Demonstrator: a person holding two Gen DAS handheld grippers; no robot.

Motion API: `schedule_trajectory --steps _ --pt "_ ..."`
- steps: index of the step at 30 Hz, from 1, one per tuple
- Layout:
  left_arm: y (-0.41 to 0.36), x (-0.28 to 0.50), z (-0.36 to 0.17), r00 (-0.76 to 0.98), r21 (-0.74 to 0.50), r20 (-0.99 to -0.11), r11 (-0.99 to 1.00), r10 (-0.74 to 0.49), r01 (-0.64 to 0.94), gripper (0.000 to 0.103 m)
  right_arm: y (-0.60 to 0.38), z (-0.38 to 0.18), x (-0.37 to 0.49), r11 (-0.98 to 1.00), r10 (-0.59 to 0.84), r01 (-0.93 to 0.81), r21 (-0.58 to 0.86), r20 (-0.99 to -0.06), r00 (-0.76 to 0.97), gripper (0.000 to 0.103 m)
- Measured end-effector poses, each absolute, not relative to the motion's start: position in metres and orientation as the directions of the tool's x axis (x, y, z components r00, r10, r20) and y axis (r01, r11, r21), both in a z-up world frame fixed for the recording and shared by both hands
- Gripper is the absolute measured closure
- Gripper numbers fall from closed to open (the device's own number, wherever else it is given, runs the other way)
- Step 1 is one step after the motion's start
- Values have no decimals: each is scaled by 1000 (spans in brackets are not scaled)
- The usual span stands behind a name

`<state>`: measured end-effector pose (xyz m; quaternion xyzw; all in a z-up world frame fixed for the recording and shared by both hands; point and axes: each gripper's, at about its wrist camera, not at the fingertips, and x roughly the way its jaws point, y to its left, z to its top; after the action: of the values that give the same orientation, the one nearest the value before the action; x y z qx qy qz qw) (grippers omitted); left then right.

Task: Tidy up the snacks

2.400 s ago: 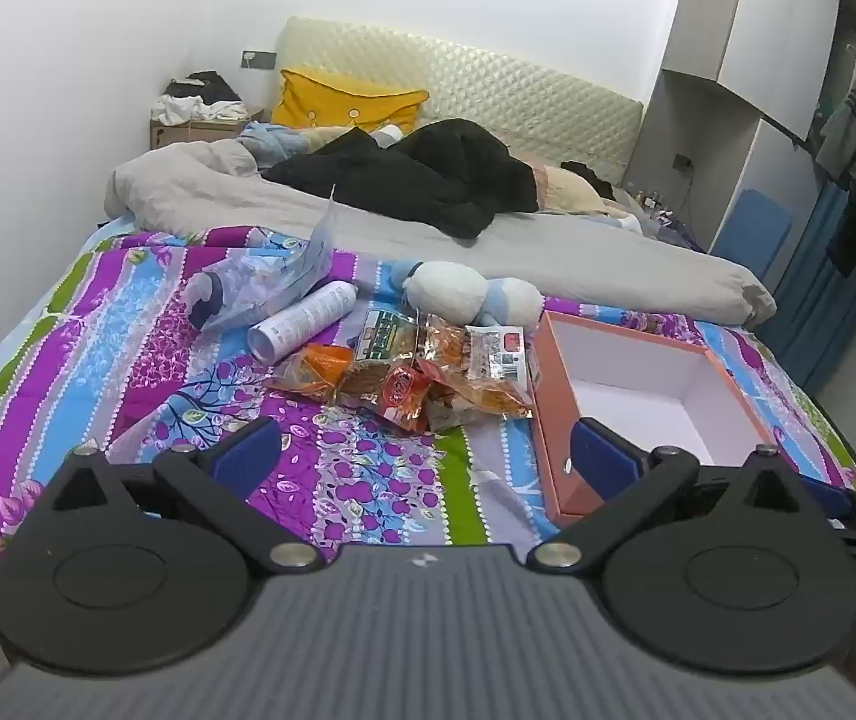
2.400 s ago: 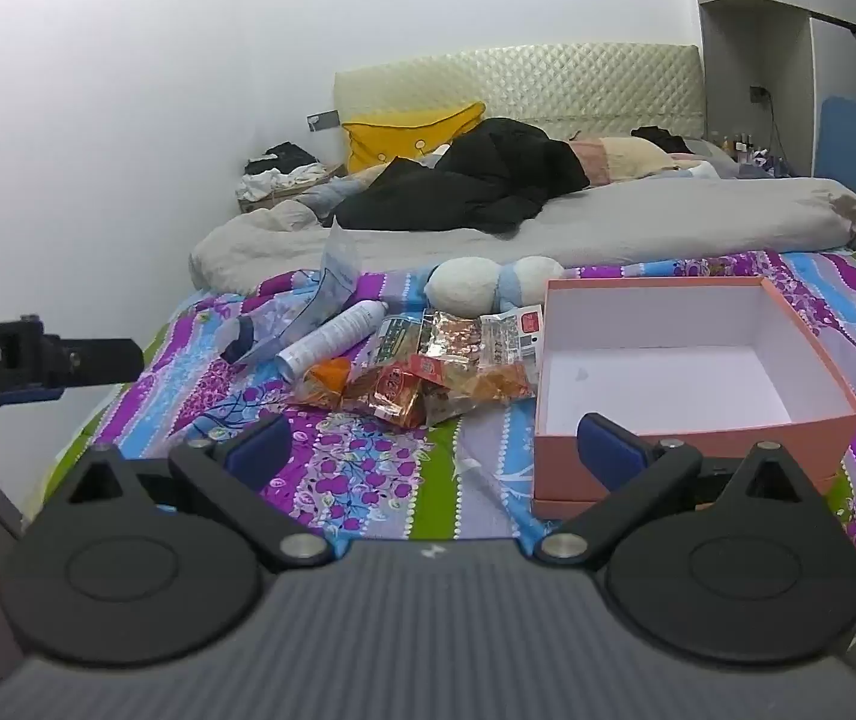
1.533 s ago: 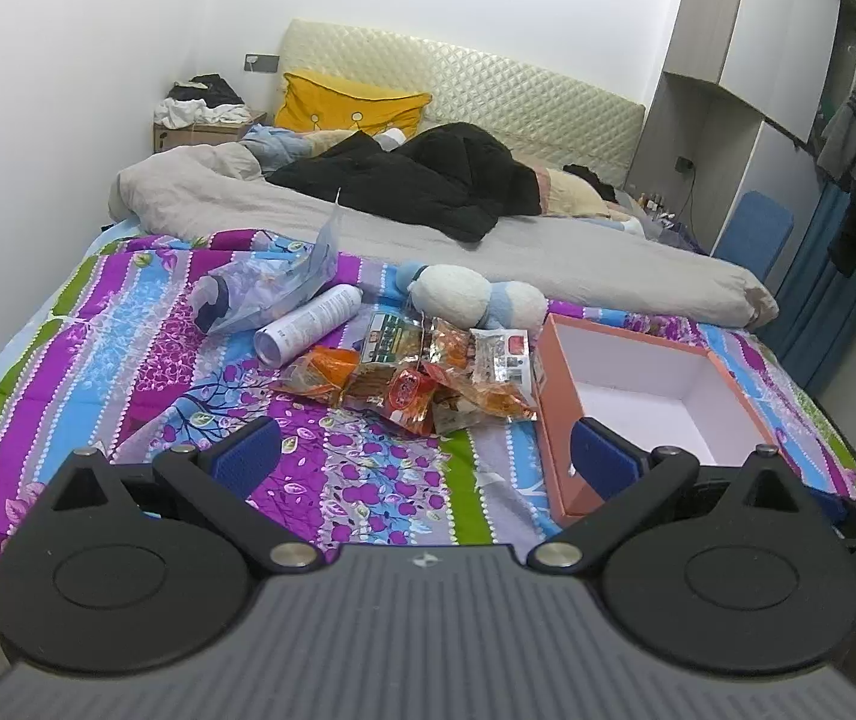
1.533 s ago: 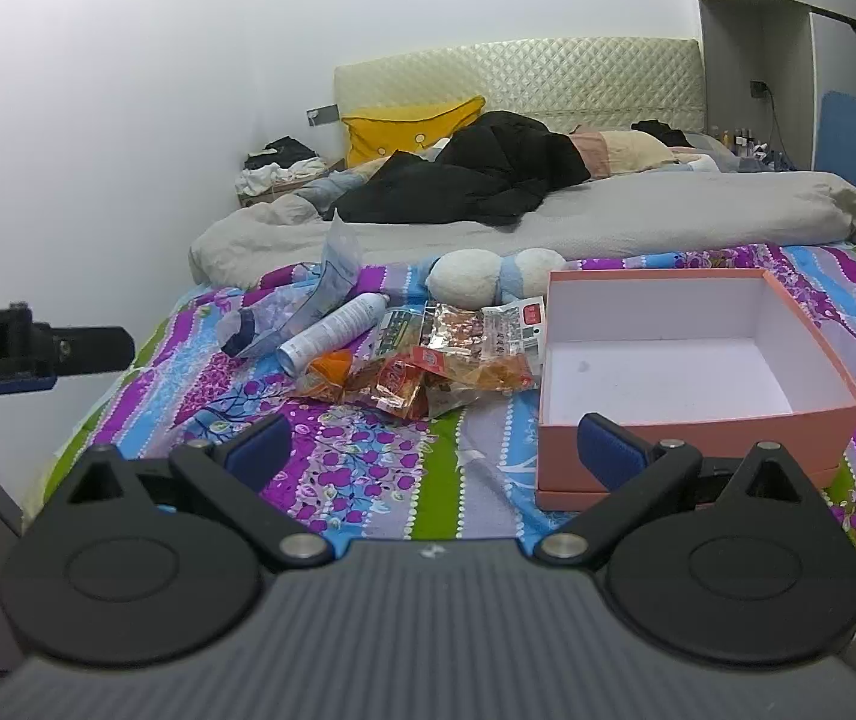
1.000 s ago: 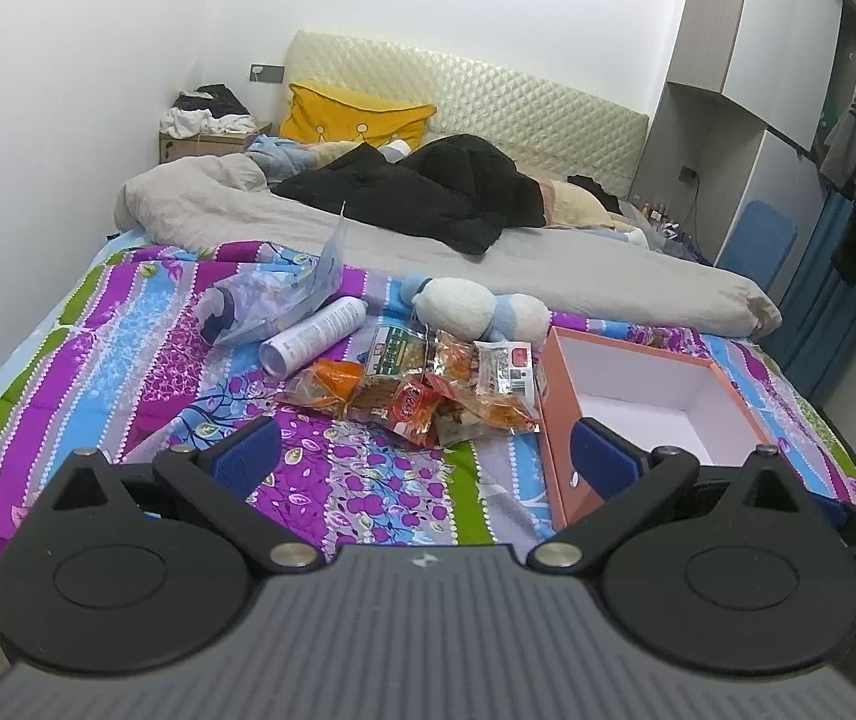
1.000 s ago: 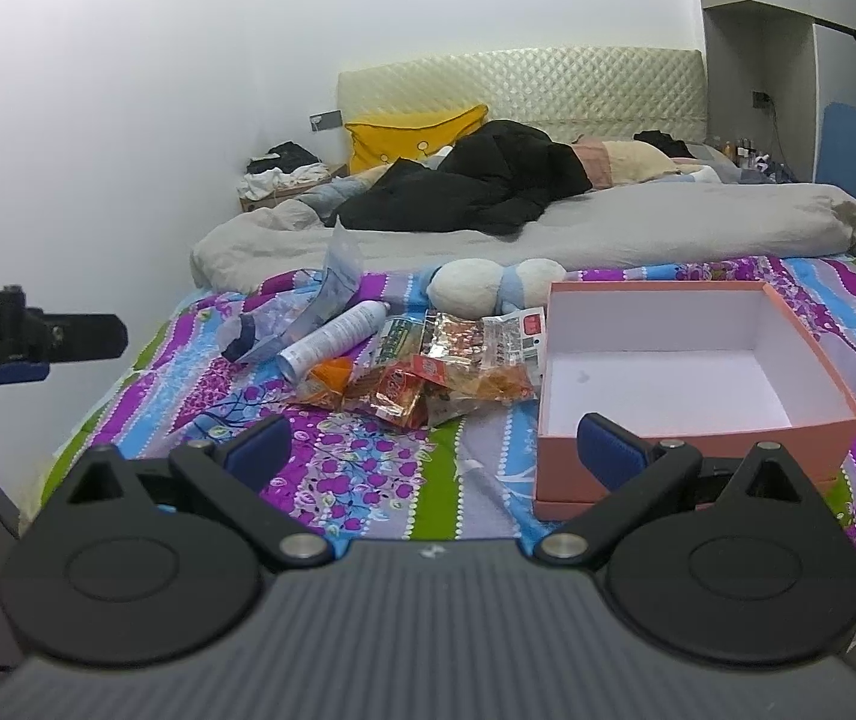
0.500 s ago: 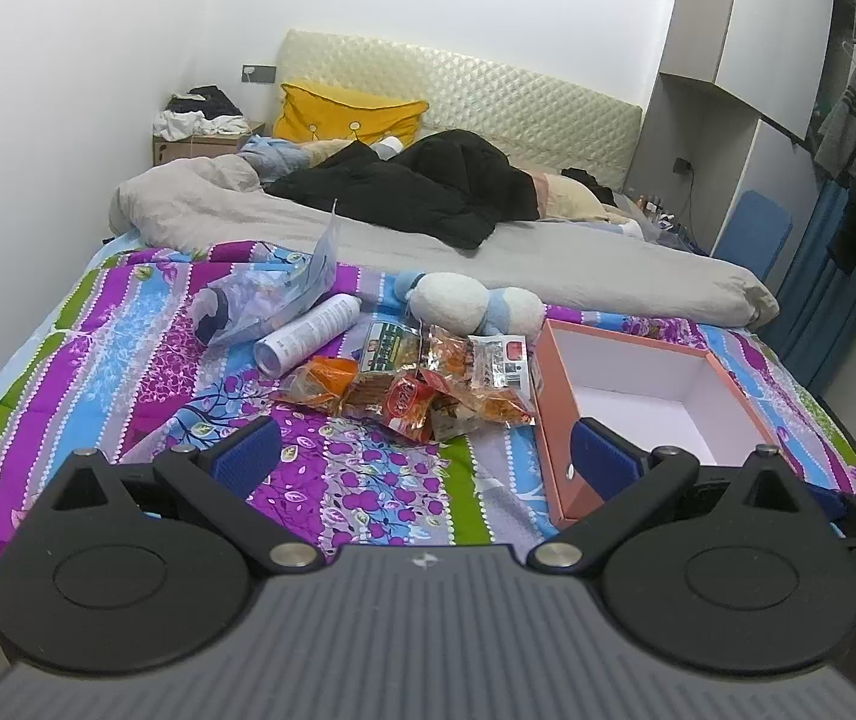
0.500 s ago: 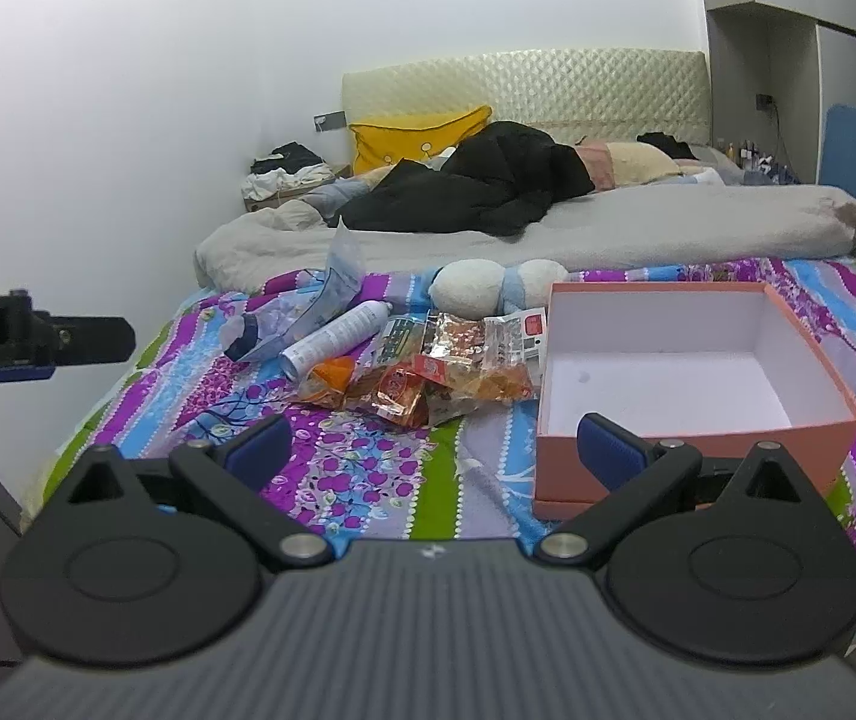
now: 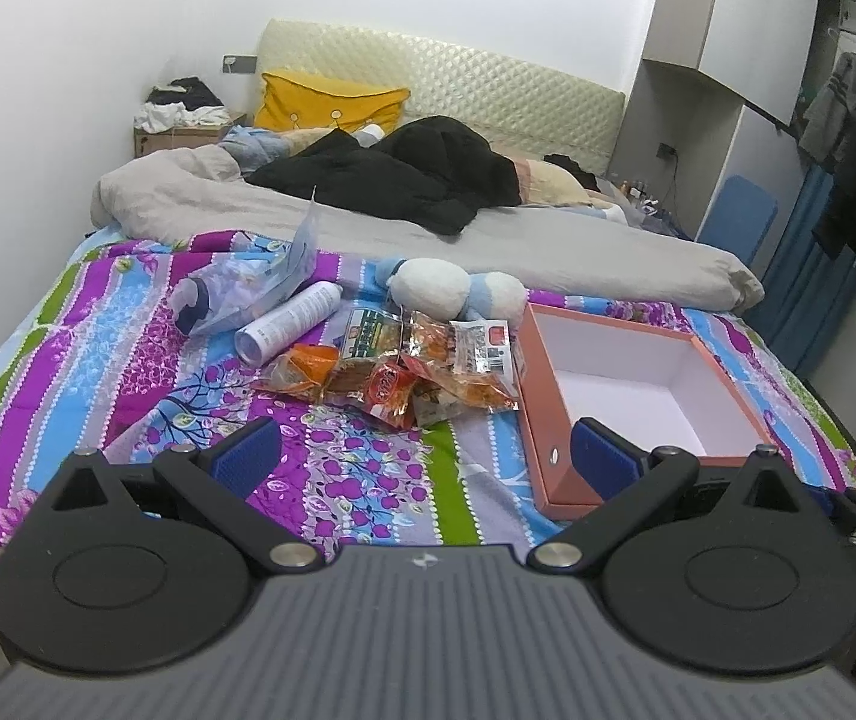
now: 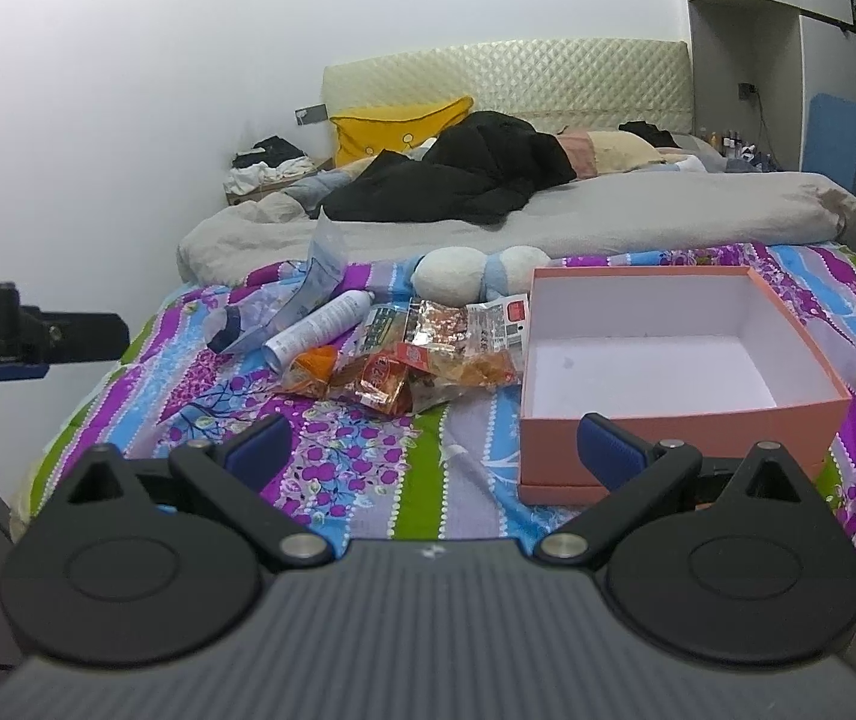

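A heap of snack packets (image 9: pixel 404 366) (image 10: pixel 416 354) in orange, red and clear wrappers lies on the striped floral bedspread (image 9: pixel 128 360). Right of the heap stands an orange box (image 9: pixel 638 396) (image 10: pixel 668 360) with a white, empty inside. My left gripper (image 9: pixel 425 456) hangs open above the near edge of the bed, well short of the packets. My right gripper (image 10: pixel 434 450) is open too, in front of the box's near wall, with nothing between its fingers. The left gripper's body (image 10: pixel 32 336) shows at the left edge of the right wrist view.
A white spray can (image 9: pixel 287 330) and a clear plastic bag with a bottle (image 9: pixel 242 294) lie left of the snacks. A plush toy (image 9: pixel 458 288) rests behind them. Further back are a grey duvet (image 9: pixel 488 240), black clothing (image 9: pixel 398 174) and a yellow pillow (image 9: pixel 332 102).
Both views wobble slightly, drifting up and down by a small amount. Neither gripper has closed on anything, and the snacks and box lie where they were.
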<state>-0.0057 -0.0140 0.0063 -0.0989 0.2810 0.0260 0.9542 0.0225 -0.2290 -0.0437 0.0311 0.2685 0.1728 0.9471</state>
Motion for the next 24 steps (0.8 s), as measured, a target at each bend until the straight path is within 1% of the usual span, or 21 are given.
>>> schedule_trajectory --steps 5,9,13,20,24 --pt "-14 -5 6 838 -175 -546 979 -5 -108 0 -230 -45 22 937 347 -313 154 -501 793 0" --pt "-12 -3 3 830 -179 -557 978 -7 -112 0 -234 -46 21 933 360 -311 182 -484 798 0" --pt "-10 2 -3 823 -182 -568 977 -14 -109 0 -227 -49 23 939 340 -316 136 -502 795 0" --pt "-2 17 -18 807 -200 -590 972 -19 -123 0 -221 -61 34 938 341 -321 133 -529 777 0" --pt "5 33 -30 795 -203 -606 971 -22 -128 0 -212 -73 44 939 325 -334 84 -536 780 0"
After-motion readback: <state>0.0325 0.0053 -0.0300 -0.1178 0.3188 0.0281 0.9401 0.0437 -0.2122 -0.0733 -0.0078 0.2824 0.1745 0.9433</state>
